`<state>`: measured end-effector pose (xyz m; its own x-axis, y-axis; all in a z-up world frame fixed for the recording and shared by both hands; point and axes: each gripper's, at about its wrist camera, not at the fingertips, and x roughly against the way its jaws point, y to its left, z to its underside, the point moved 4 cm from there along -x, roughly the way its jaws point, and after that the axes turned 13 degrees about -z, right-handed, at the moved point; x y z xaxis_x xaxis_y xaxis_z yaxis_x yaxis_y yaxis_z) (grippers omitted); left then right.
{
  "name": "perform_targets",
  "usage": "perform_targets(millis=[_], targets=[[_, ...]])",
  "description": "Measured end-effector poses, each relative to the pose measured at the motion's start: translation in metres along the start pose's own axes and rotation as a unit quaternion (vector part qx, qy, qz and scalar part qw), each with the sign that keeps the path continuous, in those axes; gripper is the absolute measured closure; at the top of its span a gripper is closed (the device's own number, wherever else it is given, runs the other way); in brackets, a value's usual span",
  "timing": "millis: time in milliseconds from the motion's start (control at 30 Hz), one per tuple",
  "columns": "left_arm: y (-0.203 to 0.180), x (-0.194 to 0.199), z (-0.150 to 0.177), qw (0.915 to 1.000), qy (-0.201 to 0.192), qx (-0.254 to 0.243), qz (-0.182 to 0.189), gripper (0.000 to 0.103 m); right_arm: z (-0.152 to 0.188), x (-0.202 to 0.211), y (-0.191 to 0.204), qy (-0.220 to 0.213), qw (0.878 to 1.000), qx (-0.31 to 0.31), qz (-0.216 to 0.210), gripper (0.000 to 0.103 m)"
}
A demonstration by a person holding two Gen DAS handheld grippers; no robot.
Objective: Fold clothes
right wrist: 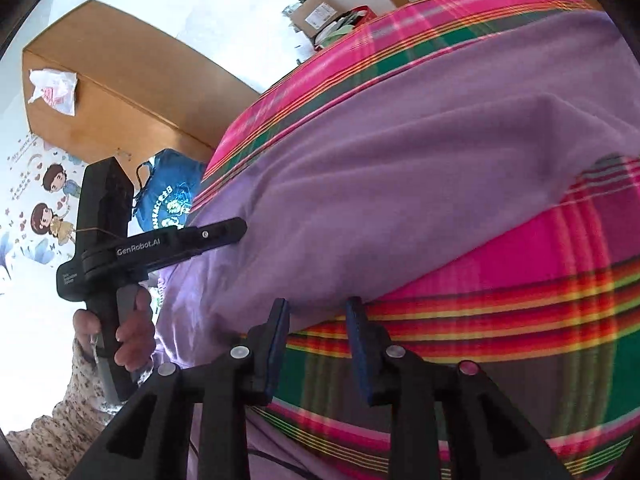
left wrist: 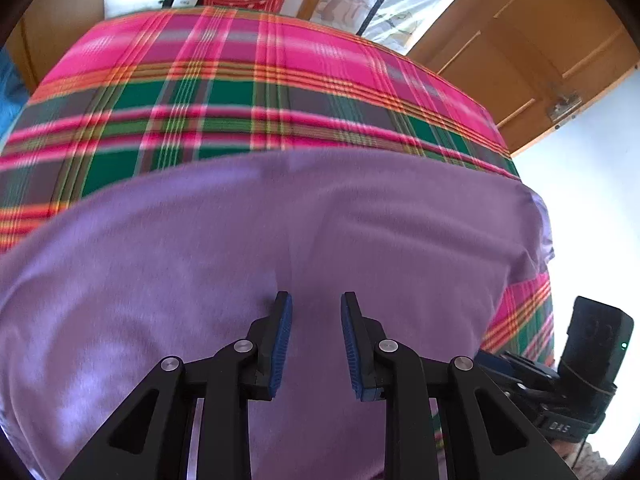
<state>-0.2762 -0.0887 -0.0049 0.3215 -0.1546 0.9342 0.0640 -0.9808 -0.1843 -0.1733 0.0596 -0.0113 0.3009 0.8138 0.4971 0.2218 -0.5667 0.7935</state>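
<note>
While I look along the fingers:
Left gripper point(left wrist: 316, 308): jaws part open, nothing between them, over the purple shirt point(left wrist: 280, 240).
Right gripper point(right wrist: 318, 312): jaws apart, empty, at the shirt's near edge.
Shirt: spread on the plaid cloth point(left wrist: 240, 92).
Edges: far hem crosses the plaid; bare plaid beyond and to my right.
Writing: "GenRobot.AI" on the left gripper; the blue bag's point(right wrist: 168, 196) print I cannot read.

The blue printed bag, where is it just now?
In the right wrist view, the blue printed bag sits at left, below the brown wooden cabinet and beside the pink plaid cloth's edge.
</note>
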Motion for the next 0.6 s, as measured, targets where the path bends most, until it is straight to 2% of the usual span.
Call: perform_targets(millis=[167,267,367,433,600], targets=[[-0.002,0.013,0.022,1.0000,0.001,-0.003,0.005,0.077,0.000,-0.010,0.005,-0.006,1.000,-0.006,-0.016,0.072],[-0.012,0.026,0.041,0.9995,-0.008,-0.031,0.002,0.077,-0.002,-0.011,0.007,-0.015,1.000,-0.005,-0.015,0.078],[-0.023,0.038,0.054,0.9974,-0.033,-0.062,-0.017,0.077,-0.005,-0.011,0.007,-0.026,1.000,-0.008,-0.014,0.084],[-0.031,0.043,0.062,0.9948,-0.048,-0.085,-0.028,0.077,-0.007,-0.010,0.008,-0.031,0.999,-0.009,-0.013,0.086],[-0.046,0.045,0.077,0.9903,-0.057,-0.119,-0.044,0.077,-0.008,-0.007,0.013,-0.038,0.999,-0.005,-0.011,0.087]])
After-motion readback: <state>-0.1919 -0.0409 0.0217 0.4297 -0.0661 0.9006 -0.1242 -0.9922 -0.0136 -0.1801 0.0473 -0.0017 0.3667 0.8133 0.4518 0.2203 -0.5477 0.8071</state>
